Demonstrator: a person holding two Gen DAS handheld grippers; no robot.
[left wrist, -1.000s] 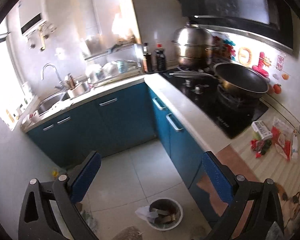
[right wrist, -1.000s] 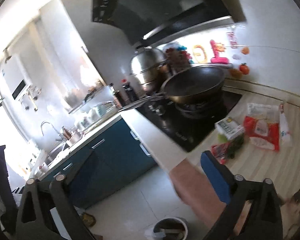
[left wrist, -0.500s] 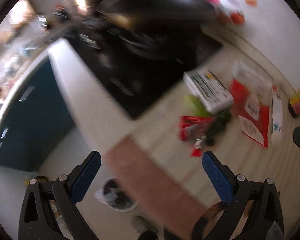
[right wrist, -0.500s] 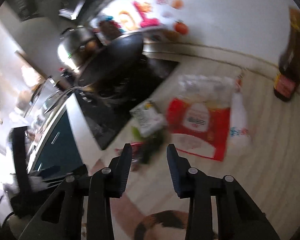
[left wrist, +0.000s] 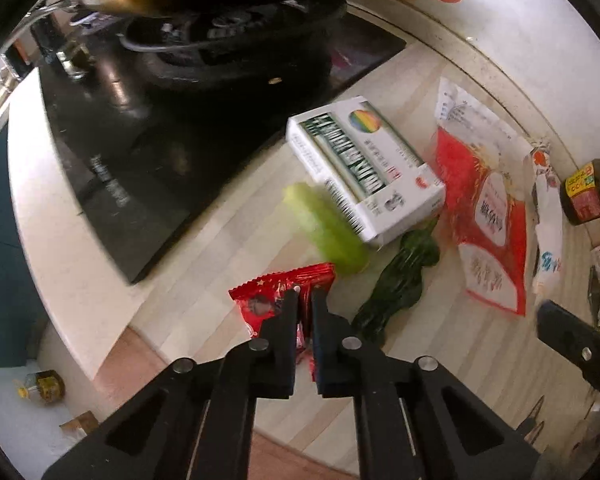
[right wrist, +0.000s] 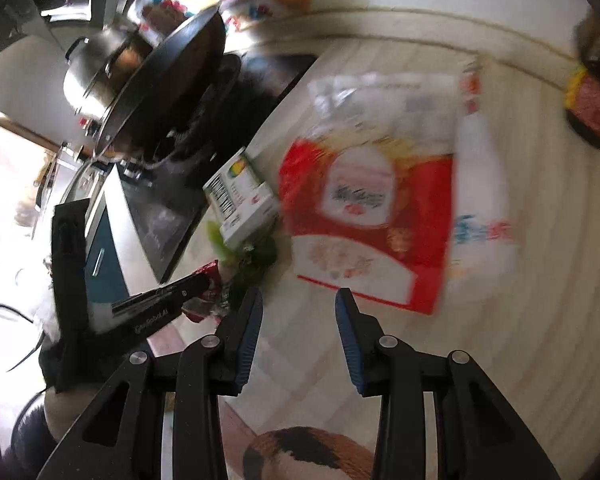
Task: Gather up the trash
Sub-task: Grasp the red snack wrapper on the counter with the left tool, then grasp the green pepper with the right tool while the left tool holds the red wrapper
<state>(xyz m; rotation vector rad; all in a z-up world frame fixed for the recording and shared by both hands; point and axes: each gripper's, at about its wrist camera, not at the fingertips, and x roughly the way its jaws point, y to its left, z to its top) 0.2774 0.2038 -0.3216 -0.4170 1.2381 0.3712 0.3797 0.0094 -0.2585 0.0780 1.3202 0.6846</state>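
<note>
Currently: tabletop (left wrist: 228, 240), pale striped wood, carries everything; black hob (left wrist: 152, 128) fills its far-left part with a wok (right wrist: 168, 68) on the burner. Trash sits in a loose cluster just off the hob's near-right corner. Biggest piece, a red-and-white bag (left wrist: 488, 216), lies flat toward the back wall edge, a narrow white sachet (left wrist: 548, 232) just beside it. White box (left wrist: 364, 168) with green stripes is next to the bag, overlapping a pale green vegetable piece (left wrist: 324, 232) and a dark green leaf (left wrist: 400, 280). Small red wrapper (left wrist: 276, 300) sits nearest the tabletop's front edge. Left gripper (left wrist: 305, 292): fingers pinched together on the red wrapper. Right gripper (right wrist: 298, 300): fingers apart, holding nothing, hanging over the near edge of the red-and-white bag. Right view is motion-blurred.
</note>
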